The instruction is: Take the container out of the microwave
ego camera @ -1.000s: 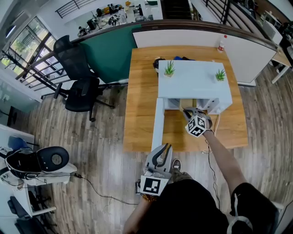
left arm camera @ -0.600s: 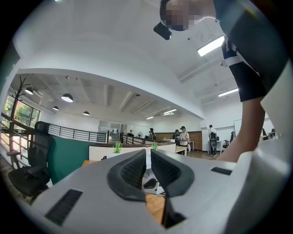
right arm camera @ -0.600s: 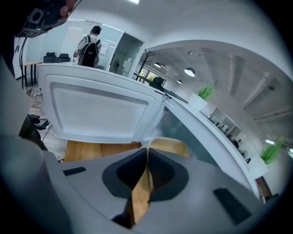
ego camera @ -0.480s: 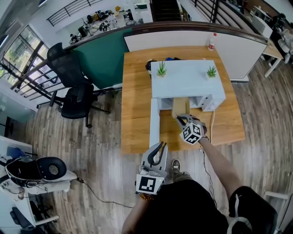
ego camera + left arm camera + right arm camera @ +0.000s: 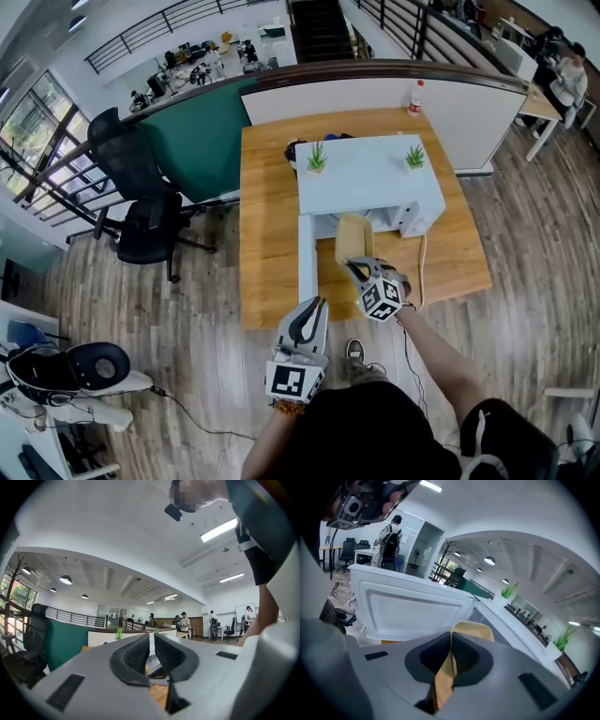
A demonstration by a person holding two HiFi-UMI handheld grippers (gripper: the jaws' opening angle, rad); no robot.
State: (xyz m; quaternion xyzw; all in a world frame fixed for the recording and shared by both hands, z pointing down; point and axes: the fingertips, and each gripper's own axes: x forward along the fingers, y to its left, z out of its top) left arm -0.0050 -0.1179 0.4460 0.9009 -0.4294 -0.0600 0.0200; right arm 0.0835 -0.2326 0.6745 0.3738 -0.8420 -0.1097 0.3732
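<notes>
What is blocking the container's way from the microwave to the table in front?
Nothing visible. The right gripper holds the container at the microwave's mouth; the open door stands aside, left of it.

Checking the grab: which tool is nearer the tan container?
Right. The right tool grips the container's rim in front of the open microwave; the left tool hangs apart from it, beyond the table's near edge.

We see a wooden table (image 5: 267,216) just beyond the left claw (image 5: 316,305), standing on a plank floor (image 5: 187,309). Left of the claw are two black office chairs (image 5: 145,234) before a green partition (image 5: 202,131); windows (image 5: 28,150) lie farther left.
</notes>
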